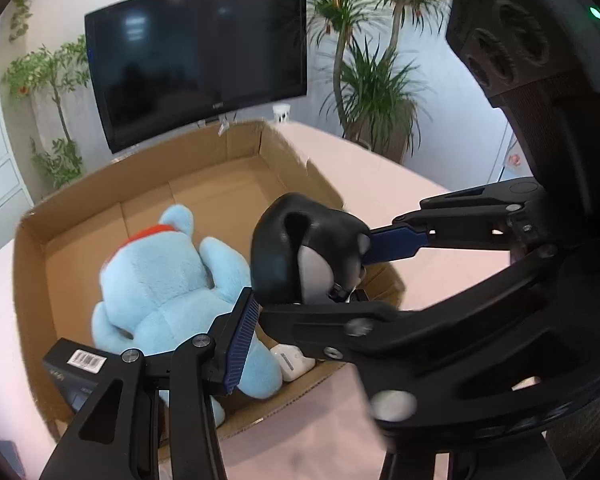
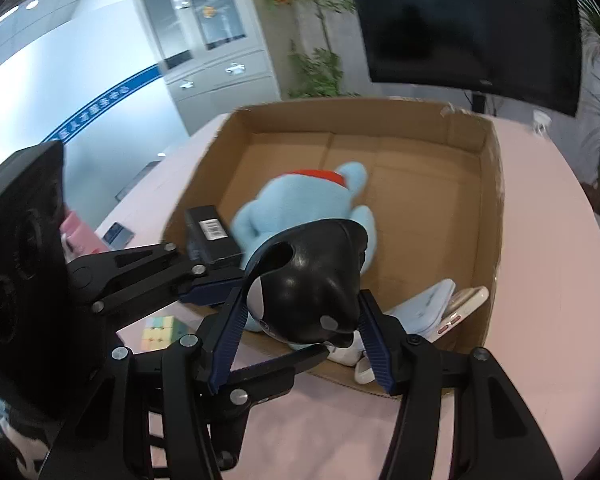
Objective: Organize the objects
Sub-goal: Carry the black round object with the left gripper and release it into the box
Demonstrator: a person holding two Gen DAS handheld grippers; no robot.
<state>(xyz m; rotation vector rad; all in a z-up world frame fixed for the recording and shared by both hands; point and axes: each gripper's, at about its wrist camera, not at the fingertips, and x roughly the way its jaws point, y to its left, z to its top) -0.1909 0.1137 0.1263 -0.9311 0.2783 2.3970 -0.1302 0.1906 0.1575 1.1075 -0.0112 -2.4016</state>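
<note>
1. Left wrist view: the left gripper [image 1: 306,276] and the right gripper [image 1: 324,296] both clench the same black-and-white orca toy [image 1: 300,256], which hangs above the near right part of the cardboard box [image 1: 32,264]. The left gripper's two blue pads press the toy from near left and far right. My concern is that the toy looks smooth and rounded, so if the two hands pull unevenly it could squirt out of one grip.
2. Same view: the blue plush [image 1: 168,280] fills the near left of the box, a white case [image 1: 292,360] lies at the near wall, and a black carton [image 1: 76,368] leans at the left. The far half of the floor is bare, the best room for a drop.
3. Right wrist view: the right gripper [image 2: 304,332] holds the orca's head end between its pads. White devices [image 2: 452,308] crowd the near right corner. A pastel cube [image 2: 160,330] sits outside on the pink table [image 2: 540,240], just beside the near left wall, which a low sweep could clip.
</note>
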